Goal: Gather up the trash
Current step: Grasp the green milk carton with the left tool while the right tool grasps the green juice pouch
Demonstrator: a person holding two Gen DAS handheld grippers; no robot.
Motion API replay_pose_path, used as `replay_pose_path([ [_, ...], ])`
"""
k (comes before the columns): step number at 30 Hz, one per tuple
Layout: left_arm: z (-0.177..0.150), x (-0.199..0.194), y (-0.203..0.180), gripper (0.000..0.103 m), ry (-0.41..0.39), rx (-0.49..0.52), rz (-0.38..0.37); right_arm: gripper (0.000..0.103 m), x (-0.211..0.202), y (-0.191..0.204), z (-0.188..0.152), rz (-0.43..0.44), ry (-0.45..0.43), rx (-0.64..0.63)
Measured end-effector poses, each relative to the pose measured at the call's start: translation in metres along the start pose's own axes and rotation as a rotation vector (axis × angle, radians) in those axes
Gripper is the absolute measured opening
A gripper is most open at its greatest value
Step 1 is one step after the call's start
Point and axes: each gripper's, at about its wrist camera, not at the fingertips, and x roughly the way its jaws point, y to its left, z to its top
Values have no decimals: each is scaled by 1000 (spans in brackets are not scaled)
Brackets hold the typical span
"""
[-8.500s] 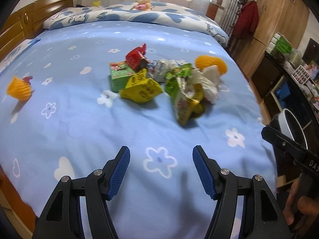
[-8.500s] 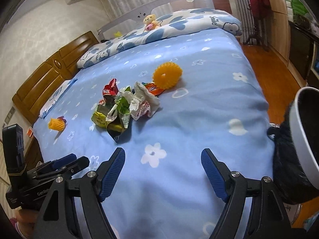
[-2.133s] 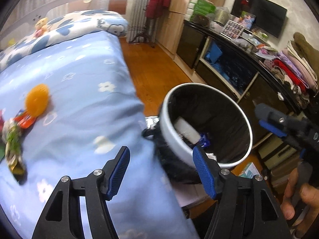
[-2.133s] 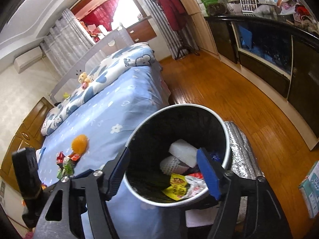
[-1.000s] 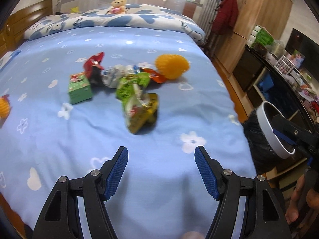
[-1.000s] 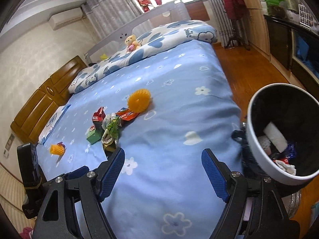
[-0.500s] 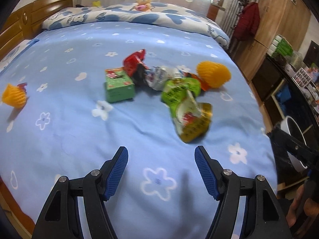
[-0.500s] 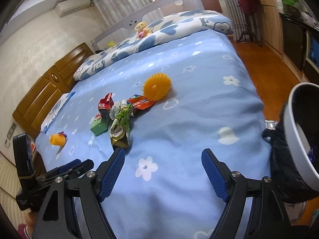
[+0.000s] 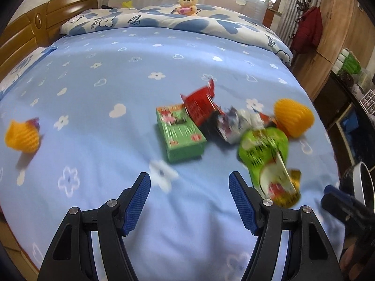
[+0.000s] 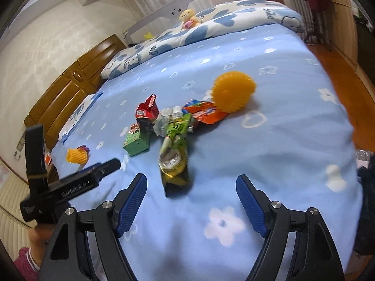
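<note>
A: Where is the trash seen?

B: A cluster on the bed point(image 9: 98, 75): a green-yellow snack bag point(image 9: 269, 161) at the left gripper's point(image 9: 189, 205) two o'clock, a green carton point(image 9: 180, 134) at twelve, a red wrapper point(image 9: 200, 104), a silver wrapper point(image 9: 236, 123), an orange wrapper point(image 10: 205, 113) — one of each. Two orange foam nets are counted: one point(image 9: 293, 117) beside the cluster, one point(image 9: 22, 135) well apart at ten o'clock.

A: And the grip?

B: Both grippers are held wide, nothing between the fingers. An approach is judged under way; next, the right gripper point(image 10: 192, 206) would be lowered over the snack bag at twelve and closed. The bin point(image 9: 362, 182) is glimpsed at three o'clock.
</note>
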Motion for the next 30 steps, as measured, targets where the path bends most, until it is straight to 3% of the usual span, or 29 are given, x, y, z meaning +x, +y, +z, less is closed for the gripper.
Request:
replay_pose_path([
  [7,27,43,0,73,29,2,0,66,40,11,20,25,44,-12],
  [12,32,87,0,71,89,14,72,51,66,6,25,11,110,-3],
  [14,33,96,3,63,96,3,86,42,75,5,23,15,138,-6],
  [15,33,99,6,49,94,-7,81,34,77,6,23,17,148,-11],
  [16,32,100,8,50,94,-14,74,35,78,6,22,22,155,-13],
  [22,19,79,13,49,45,-20,56,33,65,3,18,64,147,6],
  [30,-22,29,-5,49,16,-8,0,33,15,-4,1,77,101,11],
])
